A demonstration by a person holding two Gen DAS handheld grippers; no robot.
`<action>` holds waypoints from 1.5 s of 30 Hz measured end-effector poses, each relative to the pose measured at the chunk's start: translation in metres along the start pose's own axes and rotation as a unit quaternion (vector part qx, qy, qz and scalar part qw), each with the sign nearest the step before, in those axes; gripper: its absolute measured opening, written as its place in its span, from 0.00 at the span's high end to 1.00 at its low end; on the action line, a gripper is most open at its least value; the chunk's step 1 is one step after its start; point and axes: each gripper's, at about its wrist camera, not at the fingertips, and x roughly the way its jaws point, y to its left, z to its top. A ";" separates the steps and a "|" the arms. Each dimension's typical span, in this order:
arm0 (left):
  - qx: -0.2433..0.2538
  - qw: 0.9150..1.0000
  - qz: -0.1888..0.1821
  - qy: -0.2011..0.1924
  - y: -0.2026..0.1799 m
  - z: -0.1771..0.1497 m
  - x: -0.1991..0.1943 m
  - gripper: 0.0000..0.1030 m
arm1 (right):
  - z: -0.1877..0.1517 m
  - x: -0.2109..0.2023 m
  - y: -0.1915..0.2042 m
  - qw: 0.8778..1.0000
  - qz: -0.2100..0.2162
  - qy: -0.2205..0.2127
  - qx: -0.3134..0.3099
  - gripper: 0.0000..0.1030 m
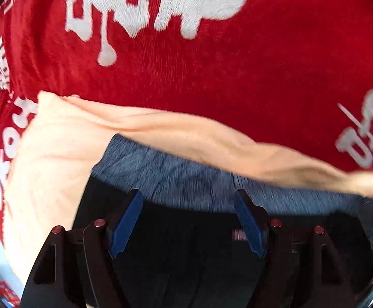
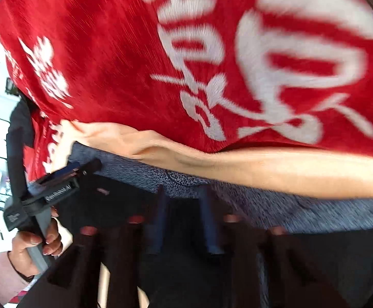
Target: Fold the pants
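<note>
- The left gripper (image 1: 189, 220), black with blue-padded fingers, sits nearest its lens, jaws spread wide over the dark pants with a heathered blue-grey waistband (image 1: 176, 172), gripping nothing.
- The right gripper (image 2: 186, 220) is blurred; its fingers stand narrowly apart, and whether they pinch cloth cannot be told.
- The pants lie on a peach cloth (image 1: 58, 141) over a red blanket with white lettering (image 1: 212, 71), probably a soft folding surface.
- Both grippers point at the waistband, likely to seize it.

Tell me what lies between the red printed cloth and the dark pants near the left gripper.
In the left wrist view, a peach fabric band and then a grey-blue heathered strip separate the red cloth from the dark pants at the left gripper.
</note>
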 end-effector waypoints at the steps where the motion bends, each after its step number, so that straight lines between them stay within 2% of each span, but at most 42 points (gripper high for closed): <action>1: 0.008 1.000 0.000 0.005 -0.002 -0.007 -0.006 0.27 | -0.005 -0.011 -0.003 1.000 0.007 -0.004 0.007 0.40; 5: 0.046 0.998 0.000 0.035 -0.016 -0.053 -0.028 0.28 | -0.046 -0.048 -0.031 0.998 0.016 0.005 0.054 0.40; 8: 0.063 0.997 -0.009 0.054 -0.033 -0.088 -0.040 0.28 | -0.093 -0.074 -0.044 0.996 0.020 0.004 0.083 0.40; 11: 0.080 0.994 -0.032 0.074 -0.056 -0.117 -0.045 0.28 | -0.132 -0.094 -0.043 0.995 0.005 -0.002 0.095 0.40; 14: 0.122 0.987 -0.052 0.091 -0.090 -0.147 -0.057 0.28 | -0.175 -0.115 -0.047 0.992 -0.020 -0.005 0.126 0.40; 17: 0.162 0.979 -0.077 0.098 -0.117 -0.170 -0.069 0.28 | -0.224 -0.138 -0.065 0.983 -0.049 -0.008 0.179 0.40; 21: 0.214 0.968 -0.107 0.082 -0.147 -0.191 -0.084 0.28 | -0.305 -0.171 -0.089 0.962 -0.083 -0.031 0.258 0.40; 23: 0.232 0.963 -0.116 0.078 -0.159 -0.204 -0.090 0.28 | -0.338 -0.177 -0.101 0.951 -0.085 -0.039 0.294 0.40; 27: 0.248 0.958 -0.127 0.063 -0.163 -0.233 -0.108 0.28 | -0.403 -0.176 -0.115 0.929 -0.097 -0.053 0.353 0.40; 28: 0.253 0.957 -0.124 0.063 -0.152 -0.232 -0.101 0.28 | -0.413 -0.175 -0.117 0.926 -0.094 -0.059 0.362 0.40; 32: 0.265 0.955 -0.113 0.076 -0.142 -0.266 -0.110 0.28 | -0.443 -0.173 -0.125 0.911 -0.093 -0.074 0.394 0.40; 34: 0.265 0.955 -0.109 0.081 -0.134 -0.277 -0.108 0.28 | -0.454 -0.173 -0.130 0.905 -0.061 -0.092 0.411 0.40; 37: 0.260 0.955 -0.107 0.091 -0.123 -0.288 -0.106 0.28 | -0.449 -0.168 -0.138 0.909 -0.013 -0.105 0.404 0.40; 39: 0.258 0.955 -0.105 0.102 -0.126 -0.293 -0.101 0.28 | -0.443 -0.160 -0.144 0.908 0.004 -0.099 0.408 0.40; 40: 0.257 0.955 -0.105 0.107 -0.131 -0.295 -0.098 0.28 | -0.440 -0.156 -0.145 0.905 0.018 -0.093 0.415 0.44; 41: 0.257 0.955 -0.104 0.108 -0.135 -0.299 -0.097 0.28 | -0.441 -0.153 -0.148 0.902 0.032 -0.085 0.421 0.53; 42: 0.258 0.954 -0.103 0.110 -0.141 -0.299 -0.095 0.27 | -0.441 -0.154 -0.149 0.904 0.035 -0.074 0.420 0.91; 43: 0.258 0.954 -0.102 0.111 -0.148 -0.298 -0.095 0.27 | -0.439 -0.157 -0.150 0.906 0.043 -0.070 0.415 0.97; 45: 0.252 0.956 -0.103 0.108 -0.163 -0.293 -0.095 0.28 | -0.426 -0.175 -0.148 0.910 0.075 -0.084 0.399 0.97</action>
